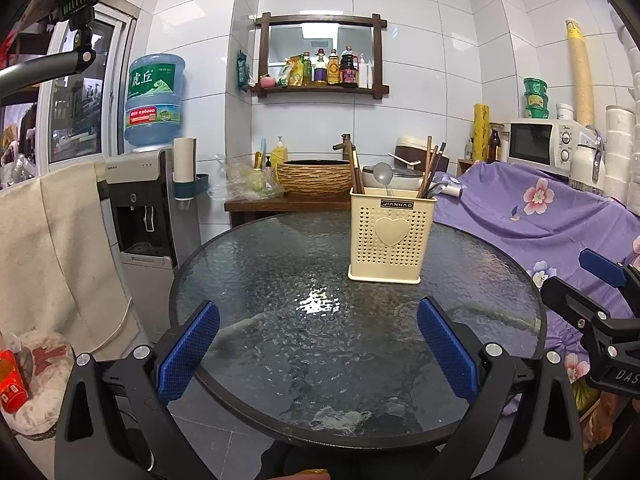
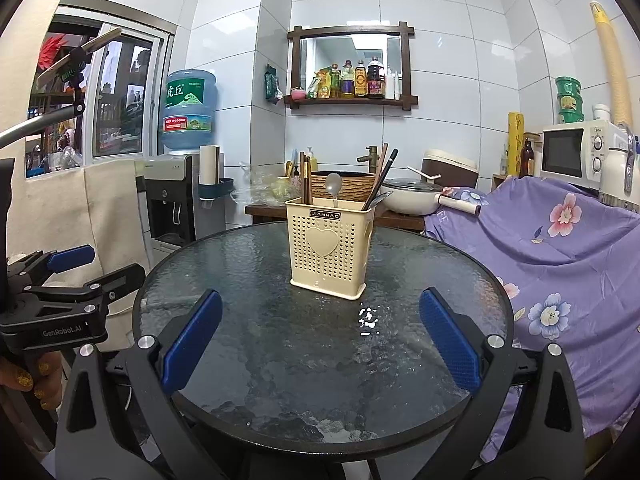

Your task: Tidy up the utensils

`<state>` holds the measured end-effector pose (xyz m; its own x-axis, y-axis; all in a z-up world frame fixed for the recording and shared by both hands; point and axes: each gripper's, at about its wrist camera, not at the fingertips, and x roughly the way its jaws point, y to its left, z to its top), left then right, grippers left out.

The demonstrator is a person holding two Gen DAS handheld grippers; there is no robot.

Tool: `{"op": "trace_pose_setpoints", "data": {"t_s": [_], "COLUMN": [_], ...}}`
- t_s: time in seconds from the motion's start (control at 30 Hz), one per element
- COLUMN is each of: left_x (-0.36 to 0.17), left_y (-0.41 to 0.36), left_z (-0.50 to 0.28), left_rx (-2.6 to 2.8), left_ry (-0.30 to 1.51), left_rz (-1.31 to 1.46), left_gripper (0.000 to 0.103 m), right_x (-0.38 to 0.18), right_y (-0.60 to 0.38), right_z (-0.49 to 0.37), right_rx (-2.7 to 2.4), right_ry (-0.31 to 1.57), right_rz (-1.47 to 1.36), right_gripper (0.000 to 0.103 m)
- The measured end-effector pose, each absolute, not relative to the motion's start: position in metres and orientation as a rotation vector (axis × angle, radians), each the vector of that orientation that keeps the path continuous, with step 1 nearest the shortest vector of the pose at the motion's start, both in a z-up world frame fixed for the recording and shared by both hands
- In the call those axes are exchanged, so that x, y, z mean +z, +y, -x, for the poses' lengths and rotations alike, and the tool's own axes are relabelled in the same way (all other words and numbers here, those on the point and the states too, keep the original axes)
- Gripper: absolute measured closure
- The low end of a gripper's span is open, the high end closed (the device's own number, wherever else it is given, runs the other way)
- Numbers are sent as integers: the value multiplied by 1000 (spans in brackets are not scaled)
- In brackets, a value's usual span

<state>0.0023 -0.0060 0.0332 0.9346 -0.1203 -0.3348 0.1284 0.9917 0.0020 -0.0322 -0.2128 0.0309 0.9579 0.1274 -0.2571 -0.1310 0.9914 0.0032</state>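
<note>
A cream perforated utensil holder [image 1: 390,236] [image 2: 330,250] with a heart on its front stands on the round glass table [image 1: 280,340] [image 2: 280,360], toward the far side. Chopsticks [image 1: 430,164] [image 2: 380,178] and a metal spoon [image 1: 383,174] [image 2: 333,186] stick up out of it. My left gripper [image 1: 318,316] hovers open over the near table edge, nothing between its blue pads. My right gripper [image 2: 320,308] is open too, empty, at the near edge. Each gripper shows in the other's view: the right one [image 1: 600,300] at far right, the left one [image 2: 68,280] at far left.
A water dispenser [image 1: 148,200] stands left of the table, and a cloth-draped chair [image 1: 60,248] nearer me. Purple flowered fabric [image 2: 560,260] covers furniture on the right, a microwave [image 2: 576,152] above it. Behind the table a wooden counter holds a woven basin [image 1: 314,176] and a pot [image 2: 412,196].
</note>
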Motion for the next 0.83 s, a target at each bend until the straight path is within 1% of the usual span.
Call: {"op": "trace_pose_setpoints", "data": {"t_s": [0.83], "left_x": [34], "left_y": [-8], "left_z": [-3], "left_rx": [-132], "left_ry": [358], "left_rz": [-48], "left_gripper": [6], "right_x": [30], "right_y": [-218], "right_z": [28], "right_rx": [132], "right_ry": [268], "right_rz": [8], "right_gripper": [6]}}
